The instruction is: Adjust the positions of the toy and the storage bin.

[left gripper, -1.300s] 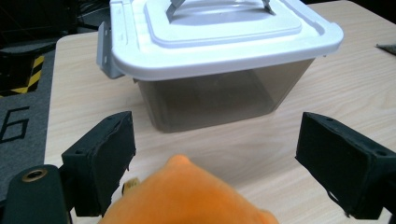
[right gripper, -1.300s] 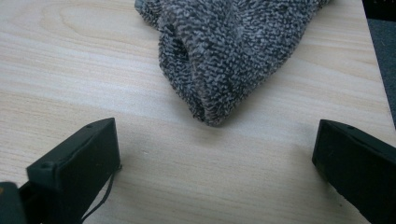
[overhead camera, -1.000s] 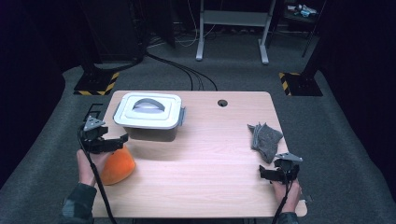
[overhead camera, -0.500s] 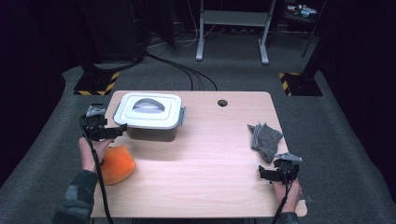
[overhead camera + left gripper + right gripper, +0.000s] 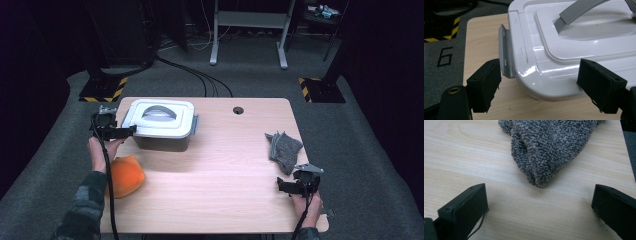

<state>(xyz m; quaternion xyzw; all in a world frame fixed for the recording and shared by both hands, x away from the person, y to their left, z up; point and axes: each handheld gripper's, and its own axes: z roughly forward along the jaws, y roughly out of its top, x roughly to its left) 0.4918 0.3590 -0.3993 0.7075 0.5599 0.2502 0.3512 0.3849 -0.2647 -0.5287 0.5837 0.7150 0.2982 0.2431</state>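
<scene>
The box (image 5: 162,131) is found at the far left of the table (image 5: 220,190), its white lid (image 5: 584,47) seated and a grey handle (image 5: 159,111) lying across the top. A grey latch (image 5: 506,53) is seen on the lid's short side, facing the left edge of the table. The left gripper (image 5: 125,131) is held at this end of the box, at lid height. In the left gripper view the lid's corner and the latch lie between the two black jaws: one jaw is placed just outside the latch, the other over the lid's long edge. The jaws have just been closing but are still spread, and no pad is seen pressing on the box. Contact between the nearer jaw and the latch cannot be told.

An orange soft thing (image 5: 125,175) is noted on the table just behind the left forearm, near the front left corner, apart from the box. A round hole (image 5: 238,110) is noted in the tabletop near the far edge.

A grey cloth (image 5: 284,150) lies crumpled near the right edge, well apart from the box. The right gripper (image 5: 281,186) is held low near the front right corner, just short of the cloth. Its jaws are spread wide, with bare table between them and nothing pinched.
</scene>
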